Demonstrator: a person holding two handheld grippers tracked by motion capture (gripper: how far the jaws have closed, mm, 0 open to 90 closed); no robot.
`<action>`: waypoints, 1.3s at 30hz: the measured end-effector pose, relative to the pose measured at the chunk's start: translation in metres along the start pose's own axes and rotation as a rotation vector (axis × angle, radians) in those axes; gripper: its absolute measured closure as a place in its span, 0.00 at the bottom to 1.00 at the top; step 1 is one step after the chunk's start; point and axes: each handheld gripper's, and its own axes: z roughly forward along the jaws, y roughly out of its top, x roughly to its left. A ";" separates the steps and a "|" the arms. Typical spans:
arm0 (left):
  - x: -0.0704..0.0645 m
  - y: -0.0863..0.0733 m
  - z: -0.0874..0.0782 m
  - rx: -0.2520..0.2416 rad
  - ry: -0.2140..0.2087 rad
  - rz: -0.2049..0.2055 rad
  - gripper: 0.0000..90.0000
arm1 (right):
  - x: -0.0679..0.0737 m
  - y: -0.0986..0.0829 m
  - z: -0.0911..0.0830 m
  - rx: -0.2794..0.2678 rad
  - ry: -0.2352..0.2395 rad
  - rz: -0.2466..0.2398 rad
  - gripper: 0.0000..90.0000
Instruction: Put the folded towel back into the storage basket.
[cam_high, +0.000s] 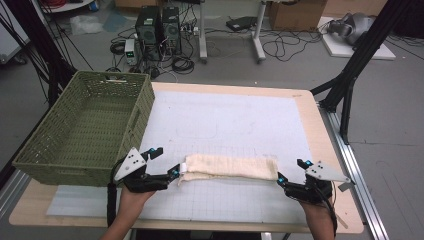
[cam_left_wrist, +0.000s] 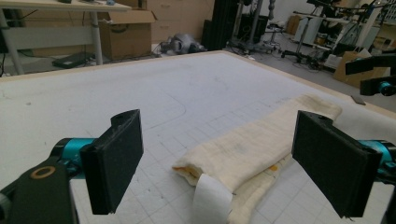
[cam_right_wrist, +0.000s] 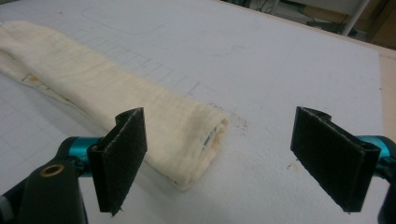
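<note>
A cream cloth (cam_high: 227, 167), folded into a long narrow strip, lies flat on the white grid mat near the table's front. My left gripper (cam_high: 166, 161) stands open at the strip's left end, one jaw close to the cloth edge. In the left gripper view the cloth (cam_left_wrist: 252, 144) and its white tag (cam_left_wrist: 210, 198) lie between and just ahead of the open left gripper (cam_left_wrist: 219, 163). My right gripper (cam_high: 291, 171) is open at the strip's right end. The right gripper view has the cloth's rolled end (cam_right_wrist: 187, 135) lying between the jaws of the open right gripper (cam_right_wrist: 219, 158), nearer the left one.
A green woven basket (cam_high: 140, 120) stands at the table's left, right behind my left gripper. The white mat (cam_high: 235, 120) covers most of the wooden table (cam_high: 320, 135). Computers, cables and boxes sit on the floor beyond the far edge.
</note>
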 end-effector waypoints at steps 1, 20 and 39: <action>0.000 0.000 0.000 0.001 -0.002 -0.001 0.19 | -0.001 -0.001 0.000 -0.004 -0.005 0.009 0.19; 0.000 -0.001 0.000 0.019 0.005 0.006 0.19 | 0.000 0.000 0.000 -0.026 -0.004 0.044 0.17; -0.003 0.001 0.000 0.028 0.001 0.014 0.20 | 0.000 -0.001 0.000 -0.011 -0.007 0.045 0.17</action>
